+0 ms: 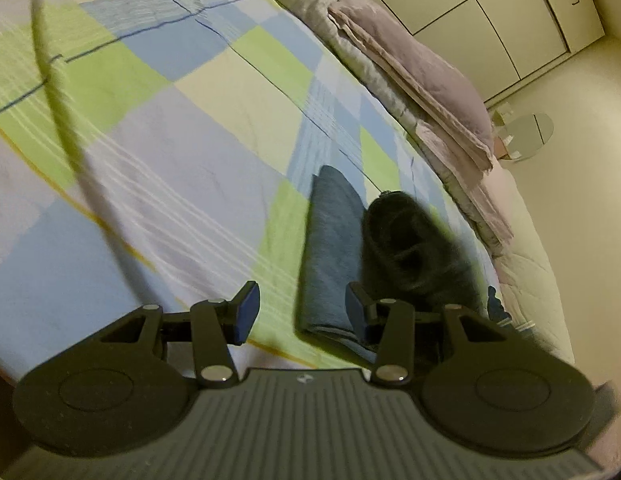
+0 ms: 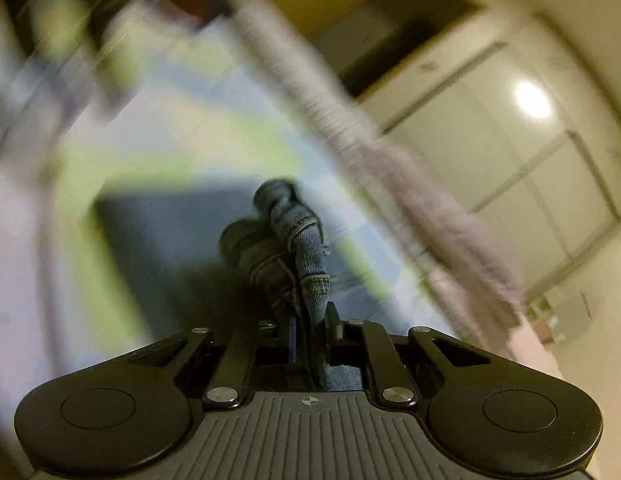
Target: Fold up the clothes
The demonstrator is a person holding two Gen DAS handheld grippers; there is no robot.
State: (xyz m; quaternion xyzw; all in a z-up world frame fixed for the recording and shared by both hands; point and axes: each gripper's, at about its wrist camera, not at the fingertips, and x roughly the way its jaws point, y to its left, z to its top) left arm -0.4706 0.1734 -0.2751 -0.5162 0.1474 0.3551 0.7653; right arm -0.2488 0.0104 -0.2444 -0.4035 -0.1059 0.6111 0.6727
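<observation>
A: What do you see on the bed (image 1: 158,128)?

B: It has a checked cover in green, blue and pale yellow. On it lies a folded blue cloth (image 1: 330,248), flat, and just beside it, on its right in the left wrist view, a dark bundle of clothing (image 1: 410,248). The bundle is blurred, so I cannot say what garment it is.

A: And the left claw (image 1: 300,312)?

B: It is released. Its two fingers stand apart and nothing is between them. It hangs above the cover, with the near end of the blue cloth showing just in front of its right finger.

A: What about the right claw (image 2: 310,324)?

B: It is clenched on a grey-blue garment (image 2: 306,248). The fabric is bunched up, with stitched hems showing, and it rises from between the pads. Behind it a blue cloth lies flat on the bed, very blurred.

A: Anything else?

B: A folded lilac blanket (image 1: 422,80) lies along the far edge of the bed, and behind it are pale wardrobe doors (image 1: 490,12).
</observation>
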